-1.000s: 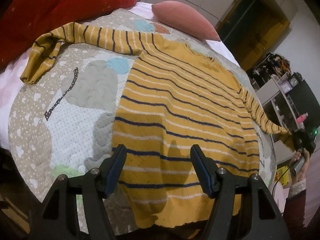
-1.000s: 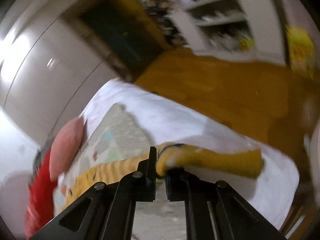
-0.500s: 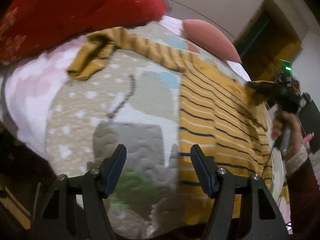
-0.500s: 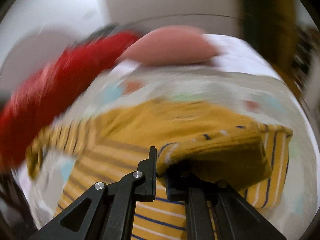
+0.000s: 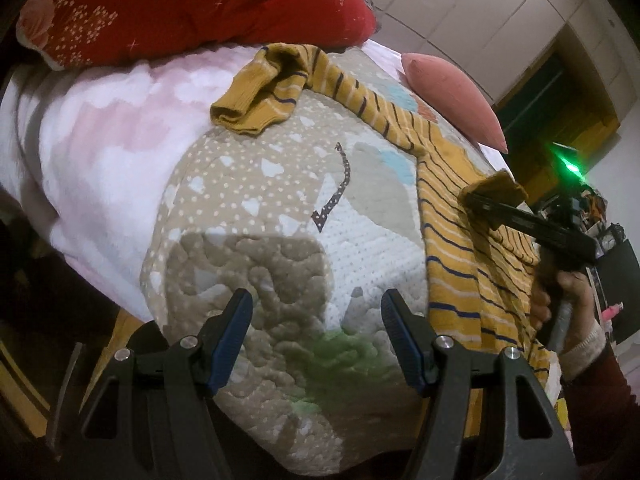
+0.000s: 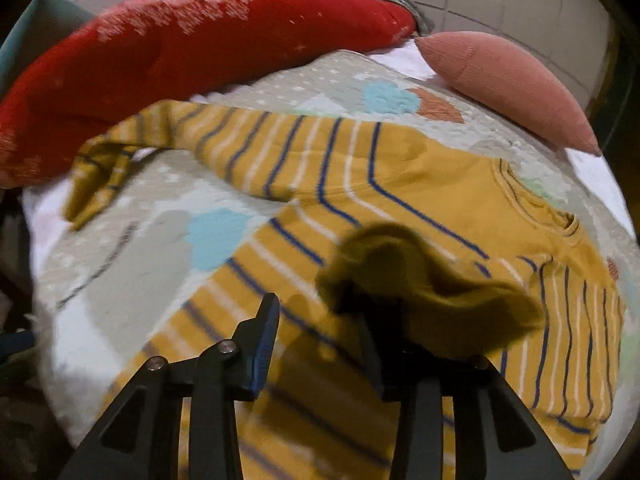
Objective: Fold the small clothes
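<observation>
Room: pale panelled wall behind a bed, dark doorway to one side.
Bed: white cover with a dotted quilt spread over it, carrying all the rest.
Pillows: two, one red, one pink, both at the far edge.
Sweater: one, yellow with blue and white stripes, flat on the quilt toward its right side.
Sleeves: two; the left one lay crumpled out toward the red pillow, the right one lay across the chest.
Change: a second earlier the right sleeve hung off the bed's side, pinched in closed tongs; it had since been carried in over the body, so the first fold looked nearly made.
Right tongs: now spread apart, cuff draped over one finger, not pinched.
Left tongs: wide, empty, above bare quilt, having swung leftward off the sweater's hem.
Next: probably the left sleeve.
</observation>
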The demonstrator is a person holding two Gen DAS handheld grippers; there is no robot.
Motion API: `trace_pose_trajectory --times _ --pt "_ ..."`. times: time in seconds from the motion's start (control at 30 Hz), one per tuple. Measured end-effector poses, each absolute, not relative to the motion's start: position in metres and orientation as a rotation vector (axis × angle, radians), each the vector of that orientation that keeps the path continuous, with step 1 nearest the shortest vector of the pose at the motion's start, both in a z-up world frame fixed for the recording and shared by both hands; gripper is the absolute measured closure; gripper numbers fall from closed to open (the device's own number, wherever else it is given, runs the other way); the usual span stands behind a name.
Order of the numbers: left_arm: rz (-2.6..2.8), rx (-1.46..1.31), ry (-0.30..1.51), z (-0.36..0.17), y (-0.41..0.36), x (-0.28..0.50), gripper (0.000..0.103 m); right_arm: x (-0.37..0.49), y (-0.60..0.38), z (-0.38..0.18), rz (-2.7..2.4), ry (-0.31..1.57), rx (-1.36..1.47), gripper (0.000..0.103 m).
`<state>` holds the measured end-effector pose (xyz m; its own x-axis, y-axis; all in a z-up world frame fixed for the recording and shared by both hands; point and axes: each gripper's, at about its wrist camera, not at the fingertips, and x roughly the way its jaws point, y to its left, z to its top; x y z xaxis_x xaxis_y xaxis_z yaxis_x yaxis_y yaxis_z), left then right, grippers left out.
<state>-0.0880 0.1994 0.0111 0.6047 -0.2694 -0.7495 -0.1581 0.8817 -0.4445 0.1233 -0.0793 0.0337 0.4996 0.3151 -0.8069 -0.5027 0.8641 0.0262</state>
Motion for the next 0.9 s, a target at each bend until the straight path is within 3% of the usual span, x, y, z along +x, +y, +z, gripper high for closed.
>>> trace_pose_trajectory --times 0.33,0.57,0.73,0.8,0.87,0.9 --pt "-0.068 -0.526 0.944 0.001 0.201 -0.085 0.037 0.123 -0.137 0.06 0.336 0.912 -0.092 0.057" --pt "-0.068 -0.526 0.95 0.0 0.202 -0.083 0.037 0.17 -0.116 0.062 0.343 0.915 -0.033 0.055" --pt "-0.056 -0.521 0.944 0.002 0.203 -0.089 0.037 0.205 -0.1 0.099 0.42 0.857 0.065 0.055" --pt "-0.05 -0.524 0.942 0.001 0.206 -0.09 0.037 0.203 -0.098 0.123 0.459 0.799 0.092 0.047" --pt "-0.052 -0.539 0.941 0.0 0.208 -0.09 0.037 0.195 -0.101 0.14 0.46 0.761 0.105 0.032" --pt "-0.053 -0.543 0.94 0.0 0.208 -0.09 0.037 0.191 -0.102 0.143 0.447 0.76 0.105 0.031"
